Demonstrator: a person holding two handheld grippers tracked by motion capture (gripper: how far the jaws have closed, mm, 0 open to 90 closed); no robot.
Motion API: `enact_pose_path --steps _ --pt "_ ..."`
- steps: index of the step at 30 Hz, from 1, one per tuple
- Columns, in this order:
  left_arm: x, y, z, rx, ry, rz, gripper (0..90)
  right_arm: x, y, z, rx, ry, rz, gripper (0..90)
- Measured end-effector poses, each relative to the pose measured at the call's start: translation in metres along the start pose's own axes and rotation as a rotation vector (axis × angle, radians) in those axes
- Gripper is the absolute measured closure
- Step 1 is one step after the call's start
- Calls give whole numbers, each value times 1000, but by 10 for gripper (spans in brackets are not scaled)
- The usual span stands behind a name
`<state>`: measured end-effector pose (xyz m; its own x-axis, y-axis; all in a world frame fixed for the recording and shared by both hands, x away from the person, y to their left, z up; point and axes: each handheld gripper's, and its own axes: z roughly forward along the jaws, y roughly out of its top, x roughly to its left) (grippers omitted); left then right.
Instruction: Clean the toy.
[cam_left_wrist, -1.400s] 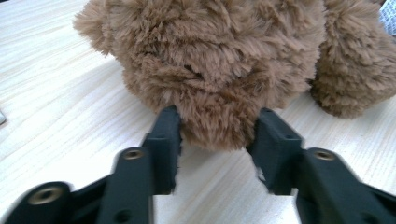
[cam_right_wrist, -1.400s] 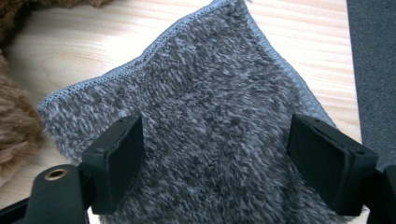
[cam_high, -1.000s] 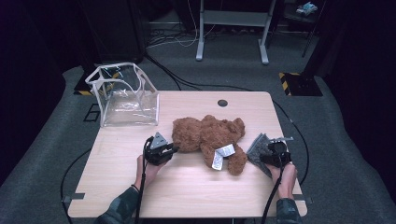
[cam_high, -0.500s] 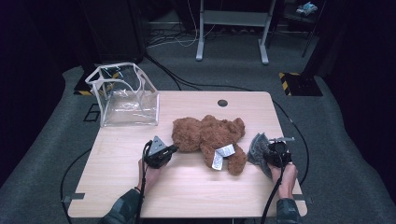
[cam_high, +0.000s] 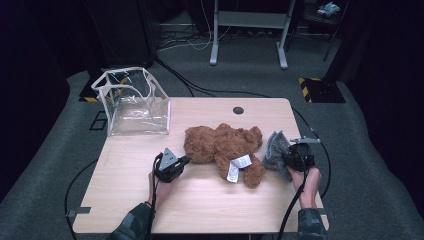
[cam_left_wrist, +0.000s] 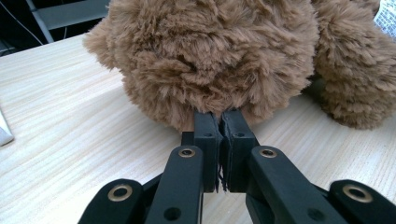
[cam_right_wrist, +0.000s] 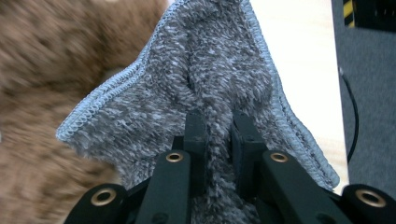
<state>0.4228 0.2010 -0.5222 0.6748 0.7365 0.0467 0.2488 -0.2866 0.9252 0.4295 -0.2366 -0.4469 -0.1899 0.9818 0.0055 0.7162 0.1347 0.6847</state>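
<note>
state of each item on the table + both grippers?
teddy bear: lying flat on the table, paper tags showing.
grey cloth: pinched and lifted off the table beside the bear.
clear bag: upright, top open, looks empty.
left gripper: jaws just closed, pinching the bear's fur.
right gripper: jaws just closed on the grey cloth.

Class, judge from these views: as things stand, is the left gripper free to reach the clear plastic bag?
Probably not yet. The left gripper is shut on the teddy bear's fur; the table toward the clear plastic bag lies bare.
</note>
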Motion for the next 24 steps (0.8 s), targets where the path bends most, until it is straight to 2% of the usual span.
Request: enact_pose_path --steps 4,12,19,24 --pt "0 0 0 -4 -1 1 861 10 15 -11 -40 20 -36 794" --pt "0 0 0 -6 -1 7 860 36 46 -27 -79 58 -108 795" --pt "-1 -1 0 -11 5 12 859 70 72 -40 -131 116 -187 796" --pt "-1 0 0 -8 1 14 858 94 86 -42 -143 152 -227 795"
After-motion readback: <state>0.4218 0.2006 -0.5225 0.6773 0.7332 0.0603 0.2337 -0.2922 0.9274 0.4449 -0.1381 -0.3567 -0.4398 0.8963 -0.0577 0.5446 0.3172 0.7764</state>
